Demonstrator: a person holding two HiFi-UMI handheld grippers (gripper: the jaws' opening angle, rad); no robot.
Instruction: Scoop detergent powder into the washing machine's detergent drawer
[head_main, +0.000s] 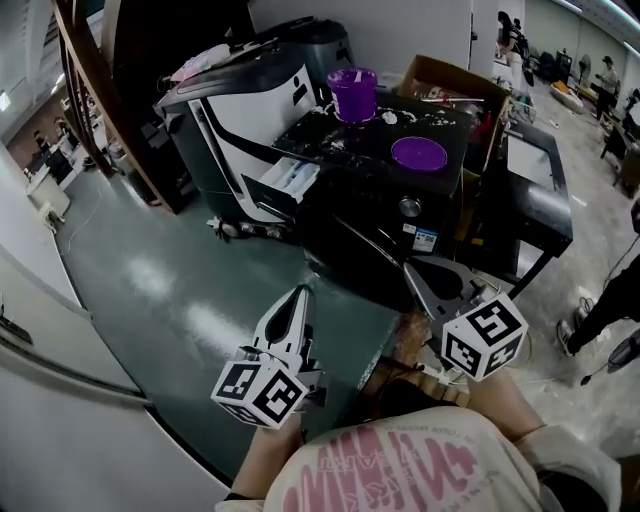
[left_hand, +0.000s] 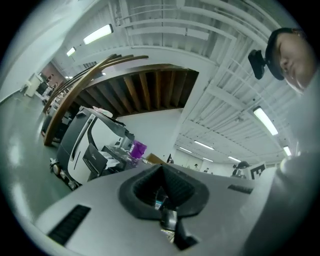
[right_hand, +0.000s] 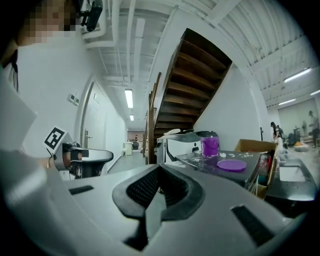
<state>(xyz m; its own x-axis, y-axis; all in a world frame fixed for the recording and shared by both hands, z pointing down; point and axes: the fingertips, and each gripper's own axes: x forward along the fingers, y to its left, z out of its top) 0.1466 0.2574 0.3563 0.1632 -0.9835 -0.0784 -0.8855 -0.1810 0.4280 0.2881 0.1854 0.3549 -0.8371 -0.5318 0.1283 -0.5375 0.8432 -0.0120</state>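
Note:
The white and black washing machine (head_main: 235, 125) stands at the far left with its detergent drawer (head_main: 290, 180) pulled out. A purple tub (head_main: 352, 92) and its purple lid (head_main: 418, 153) sit on the black top (head_main: 350, 140) beside it, with white powder spilled around them. My left gripper (head_main: 303, 293) and right gripper (head_main: 412, 266) are held low near my body, well short of the machines. Both are shut with nothing between the jaws. The tub (right_hand: 210, 146) and lid (right_hand: 232, 164) show far ahead in the right gripper view. In the left gripper view the tub (left_hand: 138, 148) is small and distant.
An open cardboard box (head_main: 450, 80) stands behind the black machine and a dark table (head_main: 535, 190) stands to its right. A wooden staircase (head_main: 100, 100) rises at the far left. A white wall (head_main: 60, 420) runs along my left over green floor (head_main: 170, 290).

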